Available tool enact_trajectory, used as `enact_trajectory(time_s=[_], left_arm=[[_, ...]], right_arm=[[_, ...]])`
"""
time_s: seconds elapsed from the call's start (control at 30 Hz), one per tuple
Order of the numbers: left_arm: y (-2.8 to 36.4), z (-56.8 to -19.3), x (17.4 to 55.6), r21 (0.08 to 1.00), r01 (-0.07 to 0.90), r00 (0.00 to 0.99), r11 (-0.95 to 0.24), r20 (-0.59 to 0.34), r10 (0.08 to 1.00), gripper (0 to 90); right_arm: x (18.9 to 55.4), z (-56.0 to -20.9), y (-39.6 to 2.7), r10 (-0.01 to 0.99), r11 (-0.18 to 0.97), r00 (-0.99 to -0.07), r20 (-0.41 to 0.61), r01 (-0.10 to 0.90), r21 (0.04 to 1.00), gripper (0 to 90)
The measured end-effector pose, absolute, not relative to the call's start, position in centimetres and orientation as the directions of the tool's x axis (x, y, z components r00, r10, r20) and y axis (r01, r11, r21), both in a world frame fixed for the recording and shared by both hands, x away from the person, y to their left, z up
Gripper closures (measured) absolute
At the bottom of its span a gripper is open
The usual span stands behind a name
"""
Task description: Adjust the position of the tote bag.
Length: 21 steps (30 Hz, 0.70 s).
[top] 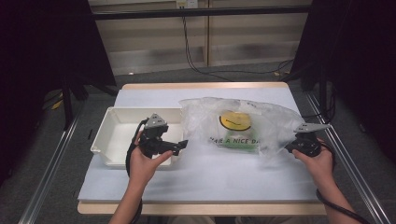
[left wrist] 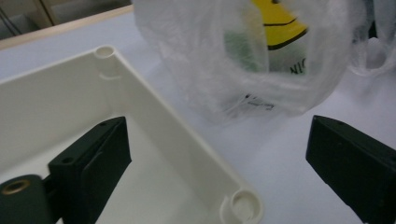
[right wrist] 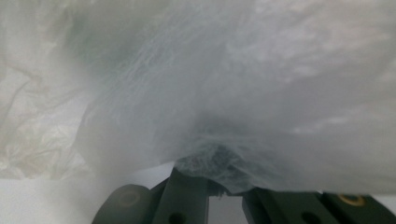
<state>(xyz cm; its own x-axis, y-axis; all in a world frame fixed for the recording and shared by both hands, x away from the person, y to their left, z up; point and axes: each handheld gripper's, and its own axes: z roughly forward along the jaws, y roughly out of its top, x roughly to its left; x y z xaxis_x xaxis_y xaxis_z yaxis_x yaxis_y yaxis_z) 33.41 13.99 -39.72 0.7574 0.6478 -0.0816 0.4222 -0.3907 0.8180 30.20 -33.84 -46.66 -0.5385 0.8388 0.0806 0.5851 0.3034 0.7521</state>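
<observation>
Pinching 1 plastic bag [top: 243, 123] at center-right of frame, right gripper [top: 295, 148] has jaws closed on its edge film; left gripper [top: 183, 144], center-left, jaws wide apart w/ nothing between, sits by 1 white tray [top: 108, 149] on 1 table [top: 205, 182].
</observation>
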Motion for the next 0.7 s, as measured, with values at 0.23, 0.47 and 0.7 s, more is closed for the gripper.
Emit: enact_trajectory(time_s=[0.23,0.47,0.7], left_arm=[[12.0,-39.7,33.6,0.812,0.372,0.799,-0.450,-0.034,0.600,15.7],[11.8,-39.7,33.4,0.823,0.362,0.803,-0.437,-0.037,0.595,37.3],[11.3,-39.1,32.9,0.824,0.354,0.827,-0.443,-0.055,0.559,72.1]], right_arm=[[29.7,-46.8,-34.2,0.847,0.287,-0.523,0.096,0.601,0.746,80.4],[27.7,-46.9,-34.8,0.872,0.289,-0.485,0.068,0.622,0.728,45.5],[24.3,-47.2,-34.2,0.863,0.284,-0.496,0.095,0.632,0.721,29.8]])
